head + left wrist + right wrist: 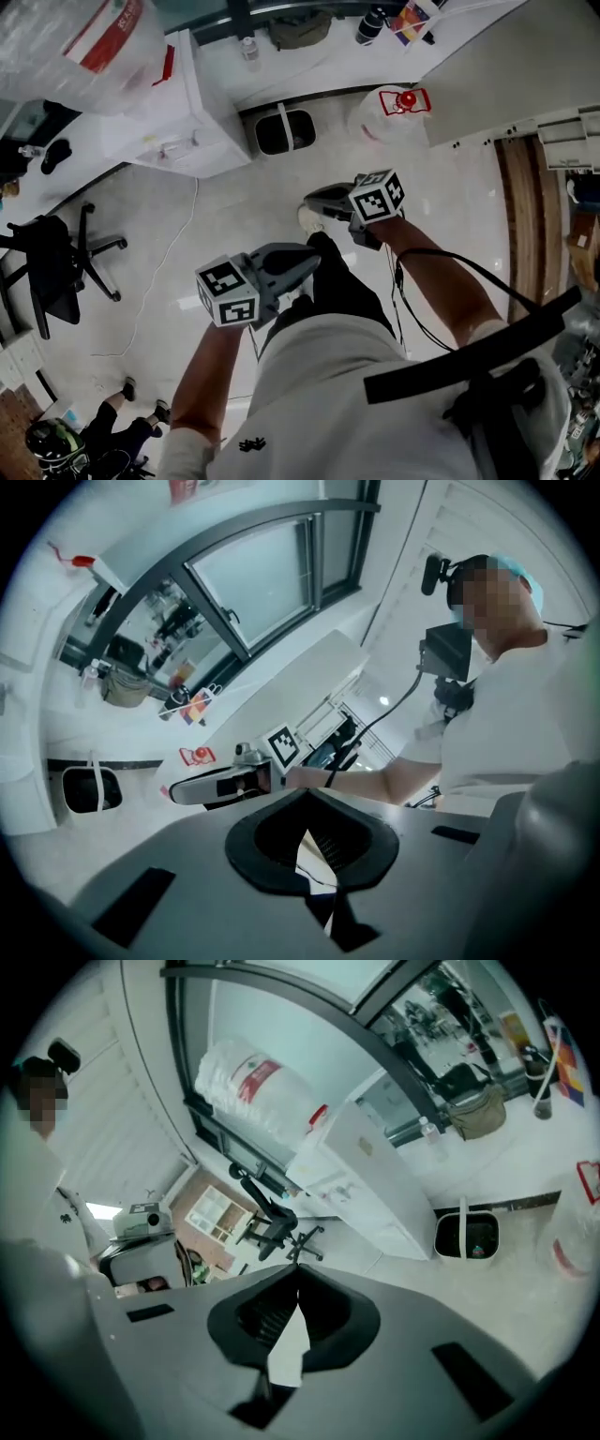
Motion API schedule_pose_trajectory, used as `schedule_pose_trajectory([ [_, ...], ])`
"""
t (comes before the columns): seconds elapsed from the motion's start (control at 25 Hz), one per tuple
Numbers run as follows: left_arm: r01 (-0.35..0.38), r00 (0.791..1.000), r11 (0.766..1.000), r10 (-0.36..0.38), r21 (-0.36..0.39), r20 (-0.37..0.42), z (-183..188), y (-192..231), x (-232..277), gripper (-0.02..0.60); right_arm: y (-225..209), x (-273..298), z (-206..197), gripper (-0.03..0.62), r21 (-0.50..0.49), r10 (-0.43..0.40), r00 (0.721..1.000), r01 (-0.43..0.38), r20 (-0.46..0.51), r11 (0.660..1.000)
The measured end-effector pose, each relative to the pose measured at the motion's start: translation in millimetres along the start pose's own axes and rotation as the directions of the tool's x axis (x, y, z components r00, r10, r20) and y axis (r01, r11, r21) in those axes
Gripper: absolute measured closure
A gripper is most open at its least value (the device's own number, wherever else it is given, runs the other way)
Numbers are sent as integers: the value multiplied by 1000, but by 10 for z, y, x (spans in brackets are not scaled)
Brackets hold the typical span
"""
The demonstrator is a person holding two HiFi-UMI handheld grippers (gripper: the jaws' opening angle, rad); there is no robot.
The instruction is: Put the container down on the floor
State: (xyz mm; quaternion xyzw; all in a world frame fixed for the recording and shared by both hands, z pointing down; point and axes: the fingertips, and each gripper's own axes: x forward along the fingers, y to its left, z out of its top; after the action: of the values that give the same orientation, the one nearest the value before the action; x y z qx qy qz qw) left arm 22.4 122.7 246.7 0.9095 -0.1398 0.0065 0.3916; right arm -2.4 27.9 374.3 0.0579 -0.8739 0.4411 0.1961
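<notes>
1. The glossy pale floor (187, 272) spreads under everything. A dark bin (286, 131) with a pale handle stands on it at the foot of the wall.
2. A white cabinet (202, 112) stands just left of the bin. A big clear plastic sack (80, 42) with a red label lies on top of it.
3. A black office chair (52, 262) stands well to the left of the bin and nearer the person.
4. The container (389, 112), translucent with a red label, sits on the floor just right of the bin, and nothing touches it.
5. The right tongs (298, 1271) are pressed together with nothing between them. They are held above the floor on the person's side of the bin, apart from the container.
6. The left tongs (304, 797) are also pressed together and empty, farther from the bin than the right tongs and close to the person's body.
</notes>
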Motion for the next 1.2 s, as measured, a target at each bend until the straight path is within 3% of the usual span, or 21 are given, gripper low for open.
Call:
schedule_pose_trajectory([
  [0.24,17,1000,997,-17,73,0,-33,-611,-164,572,868,-38,93,577,-146,-21,999,14,-50,989],
  [0.56,65,998,987,-63,145,-24,-106,-1217,-369,571,1687,6,43,577,-237,-35,999,25,-38,971],
  [1.2,38,999,984,-39,176,3,-377,-1565,-586,572,2234,-22,-288,577,-277,-47,999,51,23,959],
])
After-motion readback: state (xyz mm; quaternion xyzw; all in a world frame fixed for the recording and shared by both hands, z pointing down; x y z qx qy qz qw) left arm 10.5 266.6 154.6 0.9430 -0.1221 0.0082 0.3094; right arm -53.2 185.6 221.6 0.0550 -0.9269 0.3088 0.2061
